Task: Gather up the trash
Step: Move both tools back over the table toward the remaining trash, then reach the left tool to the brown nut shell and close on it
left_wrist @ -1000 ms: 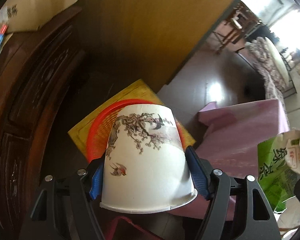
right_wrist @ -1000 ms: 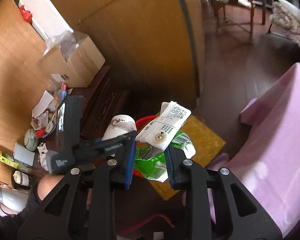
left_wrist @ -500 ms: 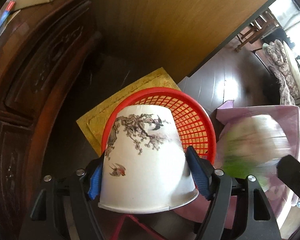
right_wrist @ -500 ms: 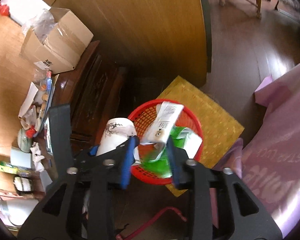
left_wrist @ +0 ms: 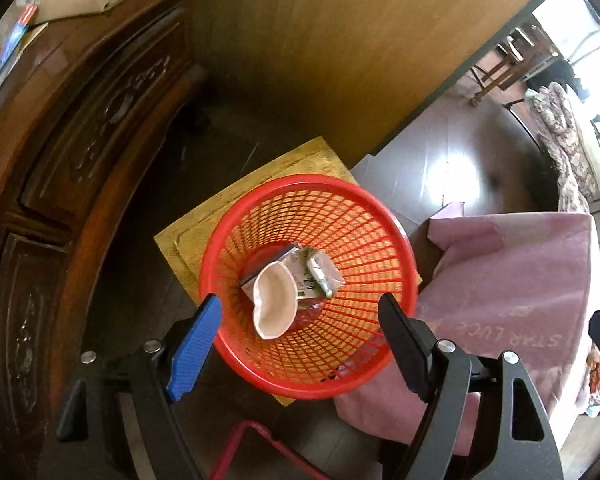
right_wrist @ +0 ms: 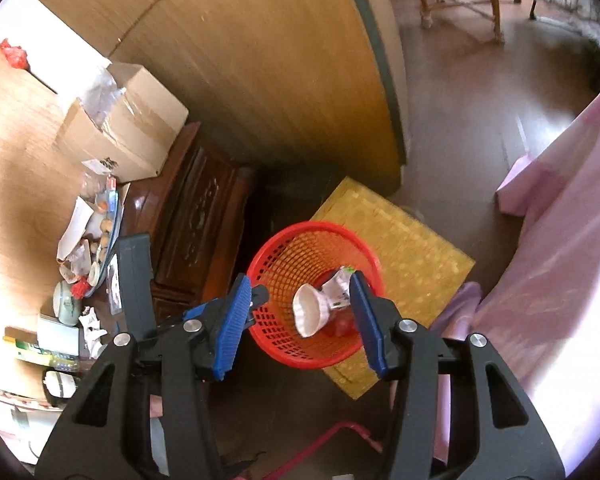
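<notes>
My left gripper (left_wrist: 300,316) and right gripper (right_wrist: 300,300) have both just been opening and stand spread, nothing between them. The paper cup (left_wrist: 274,300) and green wrapper (left_wrist: 318,276) lie inside the red basket (left_wrist: 364,208) below.

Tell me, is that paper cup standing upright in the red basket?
No, tipped over. The paper cup lies on its side in the red basket, its open mouth showing, on the wrappers.
</notes>
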Demonstrator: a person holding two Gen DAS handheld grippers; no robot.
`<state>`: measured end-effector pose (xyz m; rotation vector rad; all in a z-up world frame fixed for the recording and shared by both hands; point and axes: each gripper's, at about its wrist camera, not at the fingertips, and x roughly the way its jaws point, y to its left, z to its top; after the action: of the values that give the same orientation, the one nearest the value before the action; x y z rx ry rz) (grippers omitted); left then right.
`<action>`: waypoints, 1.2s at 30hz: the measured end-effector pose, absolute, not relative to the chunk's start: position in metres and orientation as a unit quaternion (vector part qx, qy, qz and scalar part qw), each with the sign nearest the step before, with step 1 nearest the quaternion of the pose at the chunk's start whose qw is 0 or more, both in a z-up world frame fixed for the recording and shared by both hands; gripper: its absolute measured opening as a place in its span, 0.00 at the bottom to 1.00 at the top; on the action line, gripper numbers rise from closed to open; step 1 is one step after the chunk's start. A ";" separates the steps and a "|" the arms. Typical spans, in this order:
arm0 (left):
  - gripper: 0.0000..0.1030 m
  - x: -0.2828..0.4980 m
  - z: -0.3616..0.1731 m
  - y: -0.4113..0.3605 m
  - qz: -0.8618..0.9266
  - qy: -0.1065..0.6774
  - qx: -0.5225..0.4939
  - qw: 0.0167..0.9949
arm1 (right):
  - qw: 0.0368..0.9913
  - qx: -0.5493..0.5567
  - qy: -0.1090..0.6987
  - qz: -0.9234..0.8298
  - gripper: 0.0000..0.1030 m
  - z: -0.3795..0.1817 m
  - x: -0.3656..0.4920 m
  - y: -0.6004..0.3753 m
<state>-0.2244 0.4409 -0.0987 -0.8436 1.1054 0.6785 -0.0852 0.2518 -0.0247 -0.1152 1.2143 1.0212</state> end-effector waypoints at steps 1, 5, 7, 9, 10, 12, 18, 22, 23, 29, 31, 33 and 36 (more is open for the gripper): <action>0.77 -0.222 -0.095 0.438 0.303 0.499 -0.378 0.719 | 0.706 -0.051 0.539 0.457 0.52 -0.018 -0.084 0.245; 0.79 -0.206 -0.078 0.421 0.286 0.497 -0.364 0.734 | 0.731 -0.040 0.514 0.446 0.56 0.005 -0.073 0.209; 0.81 -0.196 -0.067 0.408 0.276 0.495 -0.354 0.744 | 0.751 -0.042 0.498 0.432 0.57 0.015 -0.067 0.186; 0.82 -0.186 -0.060 0.395 0.267 0.495 -0.343 0.752 | 0.767 -0.039 0.487 0.417 0.60 0.022 -0.061 0.163; 0.82 -0.179 -0.055 0.387 0.260 0.496 -0.337 0.757 | 0.774 -0.037 0.482 0.409 0.60 0.025 -0.058 0.150; 0.82 -0.168 -0.048 0.371 0.247 0.499 -0.326 0.764 | 0.785 -0.033 0.475 0.396 0.62 0.028 -0.053 0.130; 0.83 -0.133 -0.027 0.318 0.204 0.506 -0.286 0.788 | 0.816 -0.015 0.459 0.350 0.68 0.033 -0.034 0.051; 0.83 -0.110 -0.014 0.282 0.179 0.506 -0.258 0.803 | 0.838 -0.009 0.444 0.318 0.69 0.035 -0.023 -0.004; 0.84 -0.106 -0.012 0.276 0.175 0.506 -0.253 0.806 | 0.841 -0.009 0.442 0.313 0.69 0.035 -0.021 -0.013; 0.84 -0.070 -0.001 0.229 0.149 0.505 -0.227 0.819 | 0.863 0.000 0.425 0.271 0.72 0.035 -0.003 -0.075; 0.85 -0.055 0.002 0.210 0.138 0.506 -0.220 0.823 | 0.870 0.011 0.420 0.260 0.72 0.034 0.006 -0.096; 0.86 -0.043 0.002 0.193 0.128 0.508 -0.211 0.826 | 0.874 0.021 0.415 0.251 0.75 0.032 0.011 -0.109; 0.86 -0.025 0.001 0.167 0.116 0.511 -0.194 0.830 | 0.883 0.044 0.407 0.231 0.75 0.025 0.020 -0.132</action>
<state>-0.0247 0.1665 0.0007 -0.4118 1.0835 0.2451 0.0203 -0.1316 0.0249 0.0919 0.8466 0.4803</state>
